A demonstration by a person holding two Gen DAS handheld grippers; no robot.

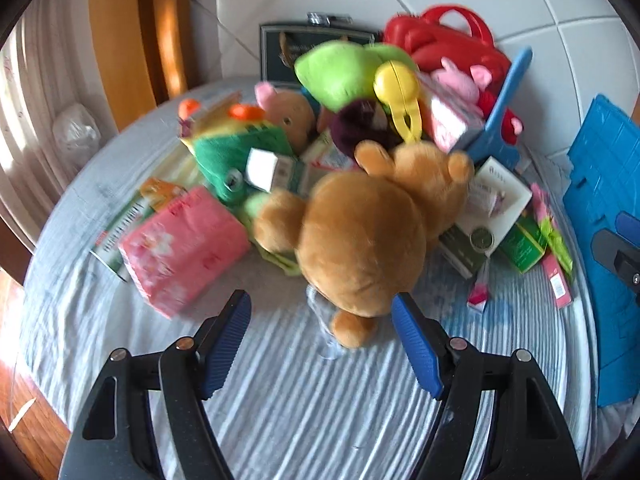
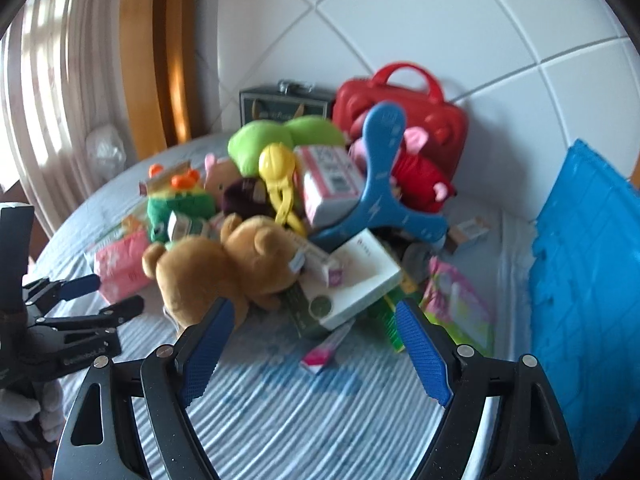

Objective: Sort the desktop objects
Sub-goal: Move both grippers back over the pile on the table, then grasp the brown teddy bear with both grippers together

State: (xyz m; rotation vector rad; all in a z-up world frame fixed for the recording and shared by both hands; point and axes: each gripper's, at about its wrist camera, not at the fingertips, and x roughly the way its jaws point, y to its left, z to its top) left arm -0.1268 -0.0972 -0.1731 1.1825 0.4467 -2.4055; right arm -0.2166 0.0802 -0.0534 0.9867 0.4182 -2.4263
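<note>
Brown teddy bear (image 1: 360,240) plush, fuzzy; red case (image 2: 404,120) glossy plastic; bedsheet (image 1: 300,400) ribbed striped cloth.

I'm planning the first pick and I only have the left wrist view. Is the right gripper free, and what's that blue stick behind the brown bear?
Observer: The right gripper is open with nothing between its fingers, above the striped sheet in front of the pile.
Operator: And the blue thing?
Observer: It's a three-armed blue boomerang, propped on the pile in front of the red case.
Operator: Anything hidden beyond it?
Observer: A small box lies by itself on the sheet, just right of the boomerang.
</note>
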